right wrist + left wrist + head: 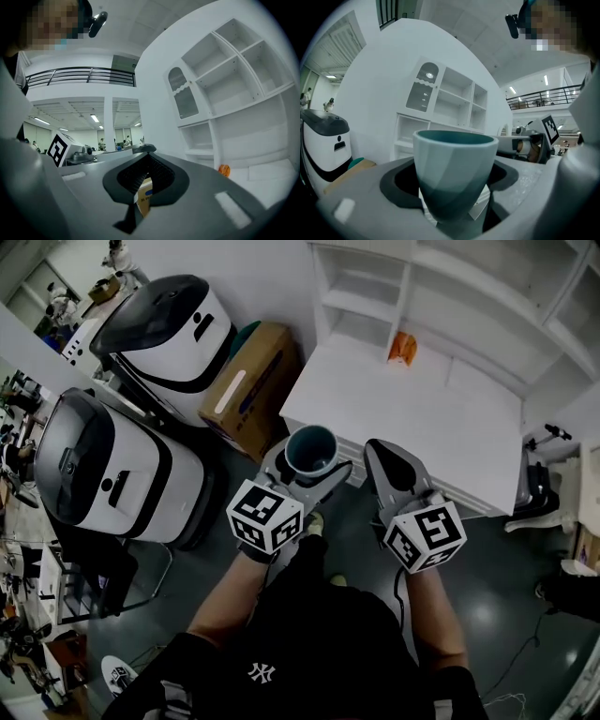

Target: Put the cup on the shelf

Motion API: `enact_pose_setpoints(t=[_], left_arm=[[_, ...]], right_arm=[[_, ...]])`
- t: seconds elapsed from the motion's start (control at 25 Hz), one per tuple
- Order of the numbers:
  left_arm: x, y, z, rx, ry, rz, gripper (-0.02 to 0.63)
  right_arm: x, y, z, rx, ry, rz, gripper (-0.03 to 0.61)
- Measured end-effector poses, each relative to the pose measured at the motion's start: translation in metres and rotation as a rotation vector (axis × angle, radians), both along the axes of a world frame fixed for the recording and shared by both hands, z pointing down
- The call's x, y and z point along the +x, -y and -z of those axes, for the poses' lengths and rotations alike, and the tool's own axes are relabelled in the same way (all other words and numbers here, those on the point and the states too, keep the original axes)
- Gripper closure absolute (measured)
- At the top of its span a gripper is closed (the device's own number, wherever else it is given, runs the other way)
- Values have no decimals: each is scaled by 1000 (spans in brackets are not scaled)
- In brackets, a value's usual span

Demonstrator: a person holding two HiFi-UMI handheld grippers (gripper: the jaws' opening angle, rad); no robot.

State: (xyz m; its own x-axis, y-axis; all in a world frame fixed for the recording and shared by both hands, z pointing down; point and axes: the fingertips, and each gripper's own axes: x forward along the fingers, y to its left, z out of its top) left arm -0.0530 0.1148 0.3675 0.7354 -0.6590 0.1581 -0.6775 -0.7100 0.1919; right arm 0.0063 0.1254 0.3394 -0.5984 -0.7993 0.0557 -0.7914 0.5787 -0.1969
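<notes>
A teal cup (311,448) stands upright between the jaws of my left gripper (305,470), which is shut on it just off the near edge of the white desk top. In the left gripper view the cup (454,168) fills the middle, held low on its body. The white shelf unit (441,287) rises behind the desk, and its open compartments show in the left gripper view (457,101) and the right gripper view (234,89). My right gripper (382,454) hovers beside the cup, jaws shut with nothing in them, as the right gripper view (143,157) also shows.
A small orange object (403,348) sits at the back of the white desk (422,418). A cardboard box (248,381) and two white and black machines (169,329) stand on the floor to the left. A person's legs are below the grippers.
</notes>
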Motion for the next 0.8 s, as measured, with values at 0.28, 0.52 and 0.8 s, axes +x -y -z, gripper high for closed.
enact_pose_setpoints(t=[0.28, 0.52, 0.8], left_arm=[[-15, 103, -30, 3, 14, -42, 216], [-17, 186, -50, 48, 21, -90, 216], [-10, 258, -69, 38, 17, -98, 216]], right_arm=[[-18, 98, -20, -40, 3, -58, 566], [-29, 174, -31, -61, 14, -123, 566], [-30, 236, -47, -89, 12, -170, 566]])
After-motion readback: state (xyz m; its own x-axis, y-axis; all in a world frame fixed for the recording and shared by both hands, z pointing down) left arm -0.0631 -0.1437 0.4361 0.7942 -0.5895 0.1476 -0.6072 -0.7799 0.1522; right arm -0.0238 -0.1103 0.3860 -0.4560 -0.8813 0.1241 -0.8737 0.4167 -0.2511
